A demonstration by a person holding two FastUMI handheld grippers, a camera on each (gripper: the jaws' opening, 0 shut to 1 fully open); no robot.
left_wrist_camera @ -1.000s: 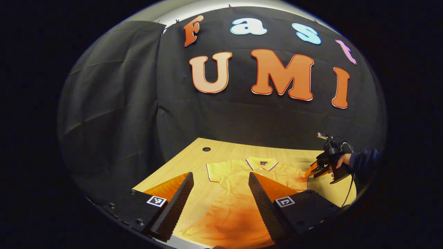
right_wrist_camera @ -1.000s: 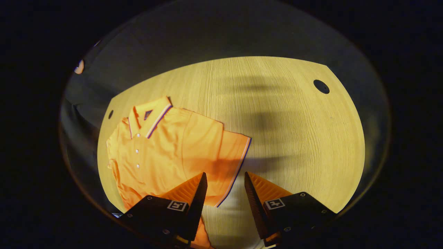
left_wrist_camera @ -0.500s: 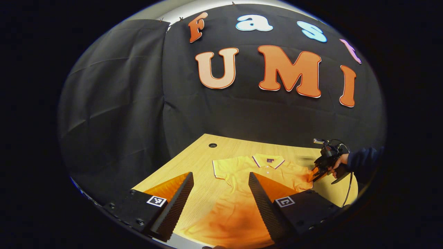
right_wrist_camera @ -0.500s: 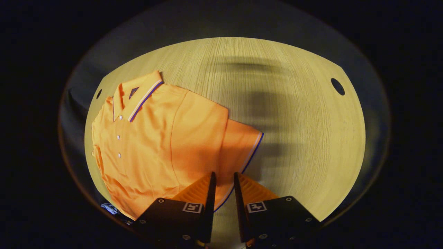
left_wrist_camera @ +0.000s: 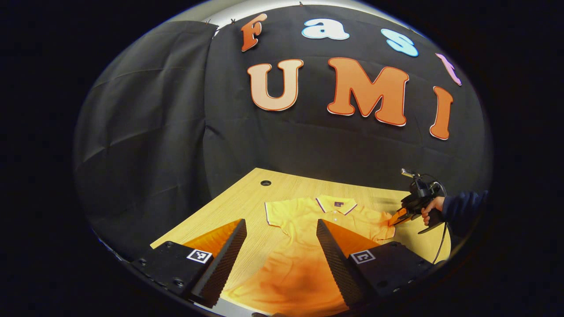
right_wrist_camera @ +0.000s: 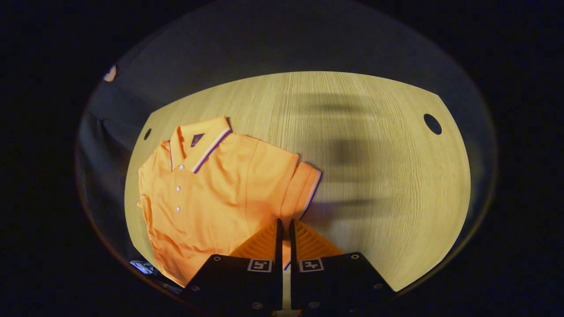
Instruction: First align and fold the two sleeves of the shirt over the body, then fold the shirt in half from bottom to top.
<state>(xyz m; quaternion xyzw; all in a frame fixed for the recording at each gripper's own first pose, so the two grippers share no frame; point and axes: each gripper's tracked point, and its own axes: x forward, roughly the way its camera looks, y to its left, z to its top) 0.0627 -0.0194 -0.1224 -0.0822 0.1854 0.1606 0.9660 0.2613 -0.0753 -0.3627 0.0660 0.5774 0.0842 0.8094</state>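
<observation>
An orange polo shirt [right_wrist_camera: 211,193] lies face up on the wooden table [right_wrist_camera: 374,185], its collar [right_wrist_camera: 207,141] toward the booth wall. My right gripper [right_wrist_camera: 284,229] is shut on the striped hem of the shirt's sleeve [right_wrist_camera: 304,187], which bunches up slightly off the table. In the left gripper view the shirt [left_wrist_camera: 304,259] spreads below my left gripper [left_wrist_camera: 280,251], which hovers open over its lower part with nothing between the fingers. Farther off there, the right gripper [left_wrist_camera: 398,218] pinches the sleeve, held by a hand [left_wrist_camera: 429,207] in a dark sleeve.
The table has a round cable hole [right_wrist_camera: 432,124] at one far corner and another [right_wrist_camera: 147,133] beyond the collar. Bare wood stretches beside the held sleeve. The black cloth wall [left_wrist_camera: 154,132] stands close behind the table. A cable [left_wrist_camera: 440,248] hangs from the right gripper.
My right gripper's fingers have come together from well apart onto the sleeve hem, and the sleeve has bunched toward the body. The left gripper has stayed open and has hardly moved.
</observation>
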